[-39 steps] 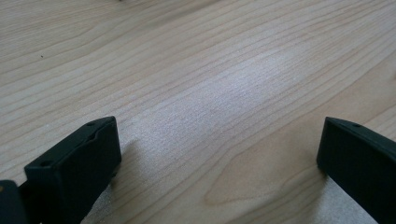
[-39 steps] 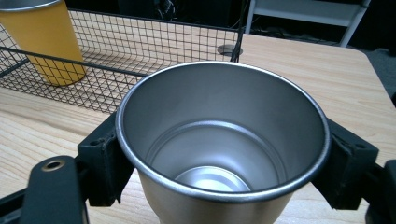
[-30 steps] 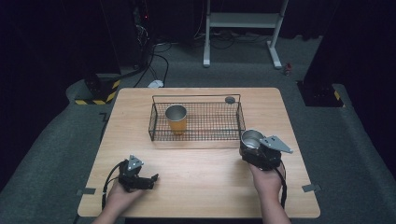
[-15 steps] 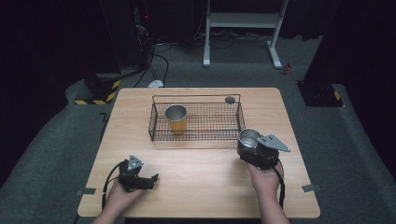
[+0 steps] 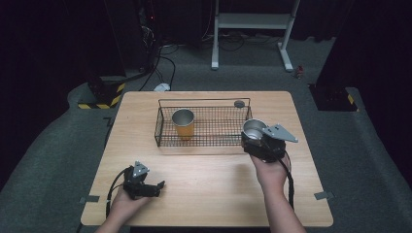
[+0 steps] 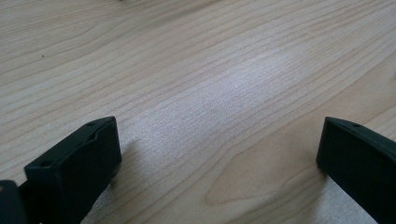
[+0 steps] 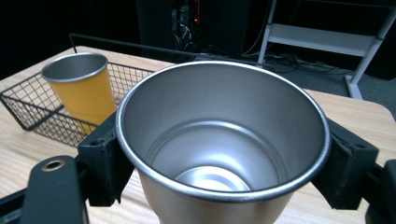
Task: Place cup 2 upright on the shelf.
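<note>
A silver metal cup (image 7: 223, 140) stands upright between the jaws of my right gripper (image 5: 256, 137), which is shut on it just outside the right end of the wire basket (image 5: 214, 141). The cup (image 5: 253, 129) is held above the table. A yellow cup (image 5: 183, 123) with a steel rim stands upright inside the basket's left part, and the right gripper view has it (image 7: 84, 91) at the left. My left gripper (image 5: 156, 186) rests low over the table near the front left, open, with bare wood between its jaws (image 6: 219, 154).
The black wire basket sits at the middle back of the wooden table (image 5: 214, 189). A small dark round object (image 5: 239, 103) lies behind the basket's far right corner. A white metal stand (image 5: 252, 22) and cables are on the floor beyond the table.
The right gripper with the silver cup has drifted slightly up and left toward the basket's right end. The left gripper has stayed put.
</note>
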The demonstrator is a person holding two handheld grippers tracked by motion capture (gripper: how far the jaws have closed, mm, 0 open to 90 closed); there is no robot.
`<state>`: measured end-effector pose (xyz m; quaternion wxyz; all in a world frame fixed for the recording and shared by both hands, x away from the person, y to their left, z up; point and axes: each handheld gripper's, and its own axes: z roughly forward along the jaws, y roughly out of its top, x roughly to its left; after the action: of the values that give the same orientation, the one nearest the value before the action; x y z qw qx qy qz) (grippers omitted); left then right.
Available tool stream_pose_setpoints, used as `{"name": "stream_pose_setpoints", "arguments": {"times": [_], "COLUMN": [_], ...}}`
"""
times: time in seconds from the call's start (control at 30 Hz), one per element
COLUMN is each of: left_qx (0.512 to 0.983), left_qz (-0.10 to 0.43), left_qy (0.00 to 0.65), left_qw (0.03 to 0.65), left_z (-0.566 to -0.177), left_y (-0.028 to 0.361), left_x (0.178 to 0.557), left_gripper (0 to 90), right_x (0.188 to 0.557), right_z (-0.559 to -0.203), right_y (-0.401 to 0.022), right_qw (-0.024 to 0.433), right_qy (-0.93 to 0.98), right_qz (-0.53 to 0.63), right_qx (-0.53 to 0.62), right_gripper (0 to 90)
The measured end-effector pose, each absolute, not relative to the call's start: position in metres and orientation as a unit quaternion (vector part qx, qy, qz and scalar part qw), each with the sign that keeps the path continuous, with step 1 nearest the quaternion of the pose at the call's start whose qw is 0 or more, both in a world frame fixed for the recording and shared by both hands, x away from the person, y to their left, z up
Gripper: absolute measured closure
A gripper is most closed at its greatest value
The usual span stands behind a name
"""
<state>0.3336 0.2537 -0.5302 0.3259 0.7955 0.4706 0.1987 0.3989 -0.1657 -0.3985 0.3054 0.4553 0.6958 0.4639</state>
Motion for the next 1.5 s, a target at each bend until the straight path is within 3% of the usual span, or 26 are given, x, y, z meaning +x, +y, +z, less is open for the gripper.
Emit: {"name": "stream_pose_setpoints", "arguments": {"times": [0.5, 1.1, 1.5], "left_qx": [0.795, 0.794, 0.796], "left_qz": [0.196, 0.197, 0.197], "left_qy": [0.471, 0.472, 0.470], "left_qw": [0.328, 0.328, 0.327], "left_z": [-0.530, -0.530, -0.530], "left_y": [0.253, 0.253, 0.253], "left_x": [0.334, 0.334, 0.333], "left_gripper": [0.1, 0.2, 0.2], "right_x": [0.464, 0.509, 0.529], "right_z": [-0.391, -0.425, -0.446], "right_y": [-0.124, -0.092, -0.080], "right_qw": [0.290, 0.274, 0.234], "right_qy": [0.705, 0.732, 0.751], "right_qz": [0.442, 0.391, 0.346], "right_qx": [0.472, 0.486, 0.512], "right_gripper": [18.8, 18.8, 18.8]}}
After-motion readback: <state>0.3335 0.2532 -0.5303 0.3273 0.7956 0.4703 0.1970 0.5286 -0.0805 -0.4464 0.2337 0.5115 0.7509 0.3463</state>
